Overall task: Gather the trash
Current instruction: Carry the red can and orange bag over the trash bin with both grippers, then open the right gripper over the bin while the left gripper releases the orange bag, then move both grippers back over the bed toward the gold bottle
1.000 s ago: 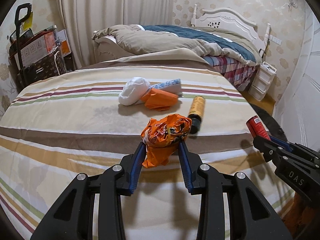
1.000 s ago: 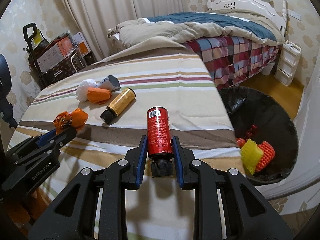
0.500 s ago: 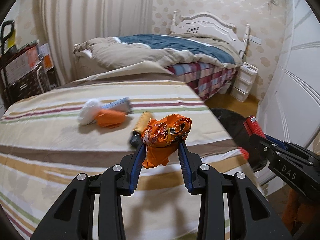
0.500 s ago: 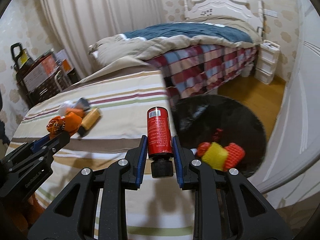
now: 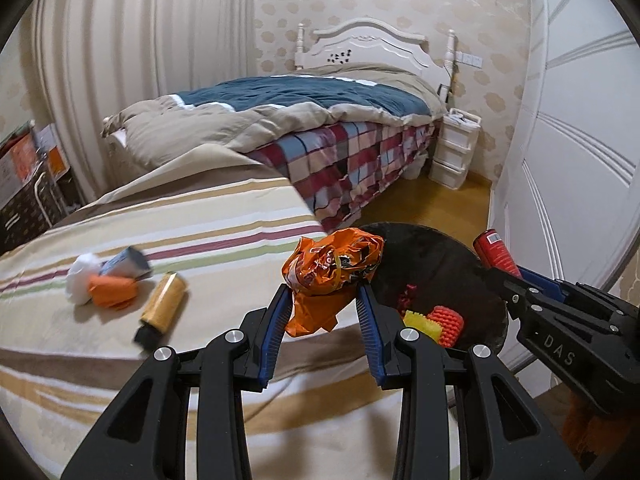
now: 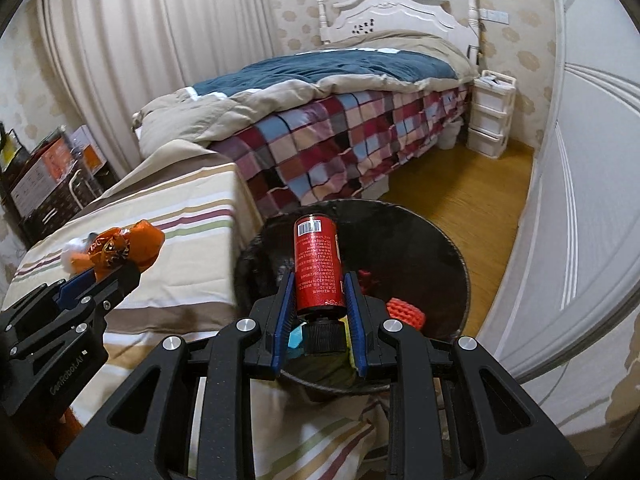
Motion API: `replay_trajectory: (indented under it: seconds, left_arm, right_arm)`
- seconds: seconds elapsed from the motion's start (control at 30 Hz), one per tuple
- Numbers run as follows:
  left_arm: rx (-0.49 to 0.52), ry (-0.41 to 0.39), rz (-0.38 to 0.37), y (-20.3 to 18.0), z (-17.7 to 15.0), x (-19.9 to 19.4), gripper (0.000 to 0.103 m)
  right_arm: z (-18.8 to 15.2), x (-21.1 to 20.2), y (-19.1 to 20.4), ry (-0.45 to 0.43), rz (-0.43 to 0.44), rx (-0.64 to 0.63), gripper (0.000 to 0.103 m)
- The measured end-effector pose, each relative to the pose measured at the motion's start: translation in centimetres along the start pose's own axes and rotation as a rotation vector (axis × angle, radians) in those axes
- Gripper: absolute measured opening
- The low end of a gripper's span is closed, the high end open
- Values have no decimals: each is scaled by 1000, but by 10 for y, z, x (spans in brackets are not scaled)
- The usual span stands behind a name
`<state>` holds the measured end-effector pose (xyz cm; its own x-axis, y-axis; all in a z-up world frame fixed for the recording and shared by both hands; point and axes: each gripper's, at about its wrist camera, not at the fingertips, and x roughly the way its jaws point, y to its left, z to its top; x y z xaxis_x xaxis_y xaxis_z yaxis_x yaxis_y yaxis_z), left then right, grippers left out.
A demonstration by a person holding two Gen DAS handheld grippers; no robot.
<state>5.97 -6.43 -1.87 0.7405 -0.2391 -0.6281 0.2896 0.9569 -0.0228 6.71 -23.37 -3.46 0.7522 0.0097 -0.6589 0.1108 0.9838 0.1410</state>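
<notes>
My left gripper [image 5: 324, 296] is shut on a crumpled orange snack bag [image 5: 332, 270], held above the striped bed's right edge beside the black trash bin [image 5: 436, 268]. My right gripper [image 6: 319, 292] is shut on a red bottle [image 6: 319, 268] with a black cap, held over the open bin [image 6: 424, 240]. The right gripper and bottle [image 5: 496, 250] also show at the right of the left wrist view; the left gripper with the bag [image 6: 120, 246] shows at the left of the right wrist view. The bin holds orange and yellow mesh pieces [image 5: 446, 318].
On the striped bedspread [image 5: 200, 232] lie a yellow bottle [image 5: 162, 306], an orange wrapper [image 5: 112, 290], a white wad [image 5: 80, 278] and a blue-grey packet [image 5: 126, 262]. Behind stand a bed with plaid quilt [image 6: 340, 136], white drawers [image 6: 490, 112] and a white door [image 6: 592, 200].
Both grippers have swung right with their loads. The red bottle now hangs over the bin, and the bin has come into the left wrist view beside the orange bag.
</notes>
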Motion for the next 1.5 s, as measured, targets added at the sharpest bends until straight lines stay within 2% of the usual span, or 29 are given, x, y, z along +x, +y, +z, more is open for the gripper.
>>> replay_trajectory:
  seconds: [0.5, 1.07, 1.37, 1.43, 1.5]
  left_arm:
    - [68, 47, 3, -36, 13, 47, 36]
    - [63, 88, 17, -41, 13, 63, 38]
    - [51, 67, 24, -39, 13, 61, 63]
    - [45, 61, 28, -37, 12, 60, 71]
    - [39, 51, 34, -36, 12, 58, 73]
  right_arm:
    - [4, 32, -43, 29, -47, 78, 24]
    - [3, 45, -50, 43, -75, 87, 25]
    - [4, 44, -50, 43, -83, 86, 26]
    - [3, 42, -53, 42, -88, 88, 31]
    - [3, 40, -55, 34, -96, 93, 38]
